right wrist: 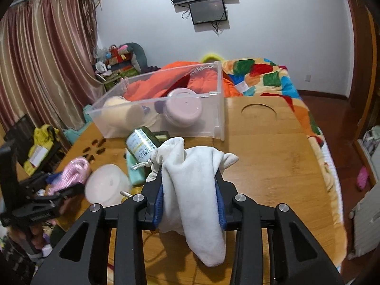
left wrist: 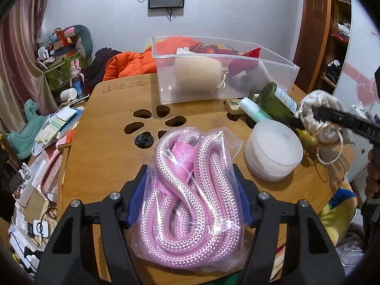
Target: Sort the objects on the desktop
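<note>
Worktop (right wrist: 273,156) bare toward its right edge, clear bin (right wrist: 219,109) loaded with beige roll (right wrist: 118,114) and lilac tub (right wrist: 182,111), bagged pink rope (left wrist: 187,190) clamped in left tongs (left wrist: 190,187), white pouch (right wrist: 194,190) pinched by right tongs (right wrist: 192,190).

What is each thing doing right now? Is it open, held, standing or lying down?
Left gripper: shut on rope bag.
Rope bag: sealed, held.
Right gripper: shut on pouch.
Pouch: held, hanging limp.
Bin: open, no lid, partly filled.
Green bottle: lying down.
White jar: upright, lid on.
</note>
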`<action>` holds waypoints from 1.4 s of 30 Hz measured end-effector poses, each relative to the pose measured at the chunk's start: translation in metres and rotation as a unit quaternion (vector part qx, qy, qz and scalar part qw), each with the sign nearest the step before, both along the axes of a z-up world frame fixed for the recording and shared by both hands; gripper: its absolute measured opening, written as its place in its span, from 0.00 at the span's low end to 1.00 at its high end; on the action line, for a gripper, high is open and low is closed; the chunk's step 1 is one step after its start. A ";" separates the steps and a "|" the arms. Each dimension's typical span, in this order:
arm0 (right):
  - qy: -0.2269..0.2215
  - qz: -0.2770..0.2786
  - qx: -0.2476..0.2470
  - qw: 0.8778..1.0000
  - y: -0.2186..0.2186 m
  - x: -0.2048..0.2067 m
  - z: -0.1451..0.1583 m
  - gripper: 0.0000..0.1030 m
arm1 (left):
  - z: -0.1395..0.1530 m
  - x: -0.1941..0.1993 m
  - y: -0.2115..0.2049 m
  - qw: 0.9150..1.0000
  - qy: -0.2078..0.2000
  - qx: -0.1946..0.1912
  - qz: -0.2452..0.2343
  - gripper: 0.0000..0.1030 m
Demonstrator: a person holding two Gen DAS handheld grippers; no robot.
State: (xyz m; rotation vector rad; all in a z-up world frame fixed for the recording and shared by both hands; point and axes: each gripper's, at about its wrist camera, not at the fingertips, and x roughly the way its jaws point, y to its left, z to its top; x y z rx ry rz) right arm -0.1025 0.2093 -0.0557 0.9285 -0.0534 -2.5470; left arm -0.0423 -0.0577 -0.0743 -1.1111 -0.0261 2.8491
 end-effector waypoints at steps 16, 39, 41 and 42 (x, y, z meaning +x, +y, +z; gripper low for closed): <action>-0.041 -0.030 0.008 0.999 0.028 -0.016 -0.012 0.50 | 0.008 -0.011 0.005 1.000 0.009 0.023 -0.004 0.58; -0.004 0.118 0.082 0.990 -0.080 -0.043 0.000 0.55 | 0.025 -0.027 0.003 0.998 0.025 0.052 -0.009 0.57; -0.005 0.117 0.090 0.989 -0.084 -0.046 -0.004 0.50 | 0.027 -0.030 0.002 0.998 0.027 0.056 -0.007 0.57; -0.007 0.119 0.089 0.989 -0.084 -0.048 -0.005 0.48 | 0.027 -0.031 0.002 0.998 0.028 0.059 -0.006 0.57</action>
